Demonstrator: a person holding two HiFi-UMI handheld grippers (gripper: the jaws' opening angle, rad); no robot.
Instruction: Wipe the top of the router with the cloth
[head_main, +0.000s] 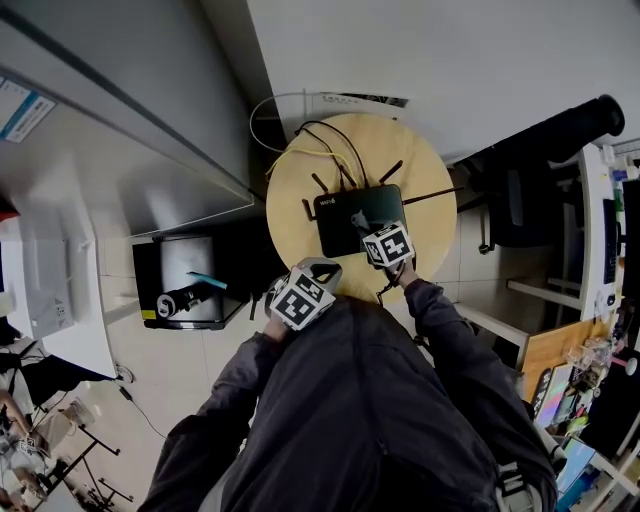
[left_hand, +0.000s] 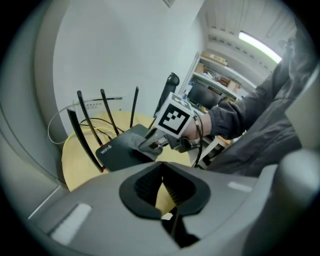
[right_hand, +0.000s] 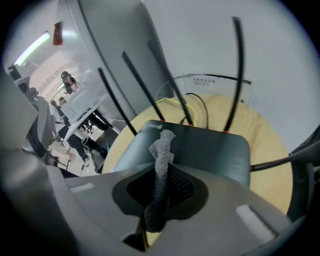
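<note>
Black flat plastic router sits on a round wooden table; left gripper view shows the left gripper clenched on nothing; right gripper view shows the right gripper pinching a grey knitted cloth over the router's top

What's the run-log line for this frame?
step: wipe | right claw: shut on cloth, at router top | left claw: shut, empty, clear of router | router: on round table
</note>
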